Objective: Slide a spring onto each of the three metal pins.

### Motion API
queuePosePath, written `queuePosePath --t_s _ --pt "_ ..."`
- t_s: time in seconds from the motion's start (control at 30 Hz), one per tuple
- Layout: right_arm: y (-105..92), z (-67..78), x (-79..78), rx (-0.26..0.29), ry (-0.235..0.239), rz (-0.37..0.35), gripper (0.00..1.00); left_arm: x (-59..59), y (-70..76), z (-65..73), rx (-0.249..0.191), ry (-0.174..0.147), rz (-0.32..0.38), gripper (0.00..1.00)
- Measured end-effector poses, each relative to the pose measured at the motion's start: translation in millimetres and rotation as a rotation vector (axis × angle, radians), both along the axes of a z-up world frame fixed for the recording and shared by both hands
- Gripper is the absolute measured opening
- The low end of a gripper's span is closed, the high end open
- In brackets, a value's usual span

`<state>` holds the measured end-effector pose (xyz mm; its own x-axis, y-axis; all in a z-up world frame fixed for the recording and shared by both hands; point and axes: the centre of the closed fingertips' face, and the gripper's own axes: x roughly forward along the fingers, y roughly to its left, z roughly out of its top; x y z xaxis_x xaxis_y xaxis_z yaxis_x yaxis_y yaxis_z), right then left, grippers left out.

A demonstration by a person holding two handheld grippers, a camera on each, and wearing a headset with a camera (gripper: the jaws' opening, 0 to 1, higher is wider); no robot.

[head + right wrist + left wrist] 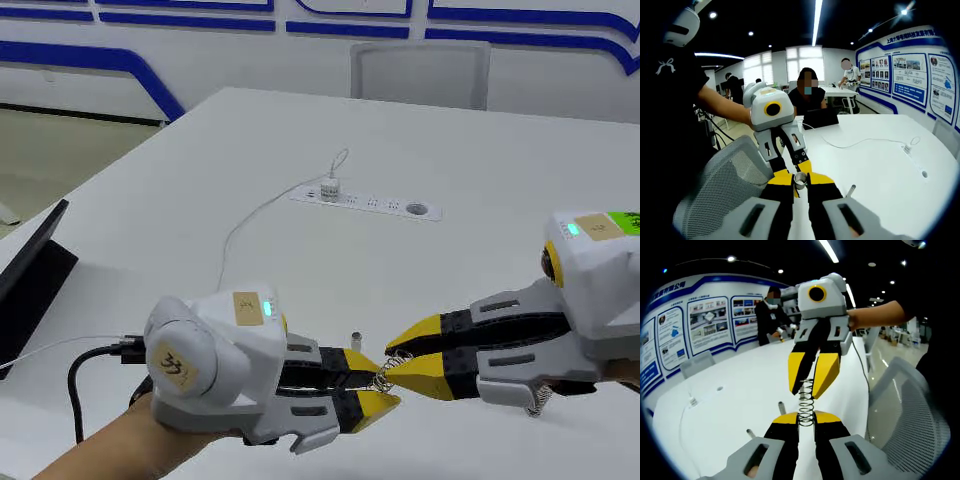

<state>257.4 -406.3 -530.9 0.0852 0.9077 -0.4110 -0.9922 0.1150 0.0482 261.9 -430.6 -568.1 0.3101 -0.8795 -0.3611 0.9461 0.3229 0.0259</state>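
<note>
A small metal spring [381, 379] hangs in the air between the two grippers, above the white table [300, 150]. My left gripper [380, 384] is shut on one end of the spring [806, 405]. My right gripper [390, 366] meets it tip to tip, and its jaws close around the other end of the spring [799, 179]. One short metal pin [356, 338] stands upright on the table just behind the tips. In the left gripper view two pins [781, 406] [749, 432] stand to the left of the jaws. The right gripper view has a pin [852, 190] just right of the jaws.
A power strip [366, 201] with a white plug and cable lies mid-table. A dark screen [30, 275] sits at the left edge. A grey chair [420, 72] stands behind the table. A coil like another spring [540, 400] shows under the right gripper. People stand in the background.
</note>
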Motion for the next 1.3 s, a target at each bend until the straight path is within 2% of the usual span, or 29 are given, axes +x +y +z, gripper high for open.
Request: queuePosePath --t_s 0.03,0.1,0.13,0.17,0.23,0.4,0.53,0.63,0.7,0.8,1.0,1.23,1.3 --pt "1.1 -1.4 -0.7 -0.006 -0.002 0.001 0.10 -0.3 1.0 -2.0 0.003 0.017 0.002 0.10" --pt "2.9 -4.7 -0.2 -0.023 -0.009 -0.005 0.10 1.2 3.6 -3.7 0.012 0.005 0.006 0.11" --pt "4.0 -4.4 -0.2 -0.021 -0.010 -0.005 0.10 0.8 4.8 -4.2 0.007 0.016 0.007 0.11" --pt "5.5 -3.3 0.3 -0.015 -0.010 -0.006 0.10 -0.1 5.6 -4.4 -0.005 0.042 0.014 0.11" --pt "7.3 -2.7 2.3 -0.016 -0.018 -0.011 0.10 2.4 7.9 -3.7 -0.001 0.017 0.025 0.12" --pt "8.5 -1.8 10.7 -0.017 -0.028 -0.031 0.10 4.1 13.4 -6.5 0.007 0.016 0.053 0.19" --pt "8.0 1.8 17.1 -0.019 -0.039 -0.052 0.10 9.0 23.1 -13.2 0.019 0.021 0.106 0.27" --pt "6.3 2.3 21.8 -0.029 -0.052 -0.072 0.10 12.0 32.3 -15.9 -0.007 0.044 0.157 0.30" --pt "4.1 1.5 25.9 -0.038 -0.055 -0.093 0.10 19.1 40.7 -13.9 -0.040 0.039 0.224 0.36" --pt "-0.1 -1.9 31.4 -0.061 -0.059 -0.126 0.10 25.8 52.6 -10.0 -0.085 0.037 0.293 0.50" --pt "-5.3 -4.7 40.6 -0.079 -0.061 -0.172 0.10 26.3 69.4 -19.5 -0.047 0.041 0.335 0.62" --pt "-8.2 -9.8 51.1 -0.095 -0.060 -0.207 0.10 24.6 76.5 -23.8 -0.076 0.069 0.386 0.70" --pt "-9.1 -10.9 54.8 -0.098 -0.061 -0.218 0.10 22.8 75.1 -23.1 -0.093 0.073 0.398 0.81"
